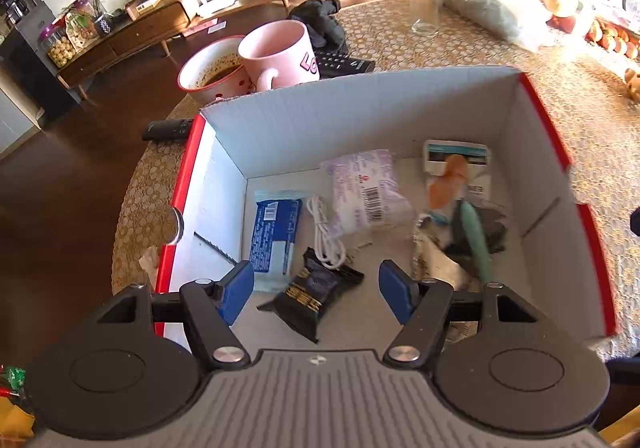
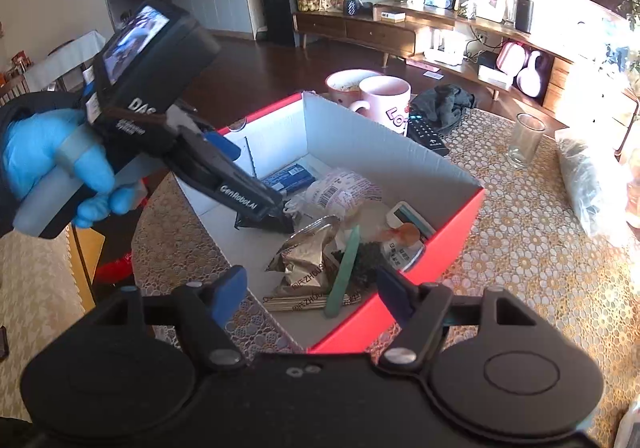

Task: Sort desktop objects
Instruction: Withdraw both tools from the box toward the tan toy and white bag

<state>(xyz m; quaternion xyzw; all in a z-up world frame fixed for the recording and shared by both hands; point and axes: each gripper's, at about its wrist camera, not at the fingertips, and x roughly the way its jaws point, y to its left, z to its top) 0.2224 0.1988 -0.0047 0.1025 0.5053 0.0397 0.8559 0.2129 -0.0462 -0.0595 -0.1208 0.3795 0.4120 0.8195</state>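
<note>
Lace-patterned cloth covers the round desk (image 1: 460,48), where a red cardboard box (image 1: 360,104) with a white interior holds the sorted clutter. Left tongs (image 1: 316,290) hang released inside the box, above a black snack packet (image 1: 310,294) lying near a blue wrapper (image 1: 274,234), a white cable (image 1: 326,236) and a green stick (image 1: 476,240). Right tongs (image 2: 310,296) are released too, over the box's near corner. Only the right view shows the blue-gloved left hand (image 2: 52,164) (gripping its tool) and a crumpled gold bag (image 2: 306,256).
</note>
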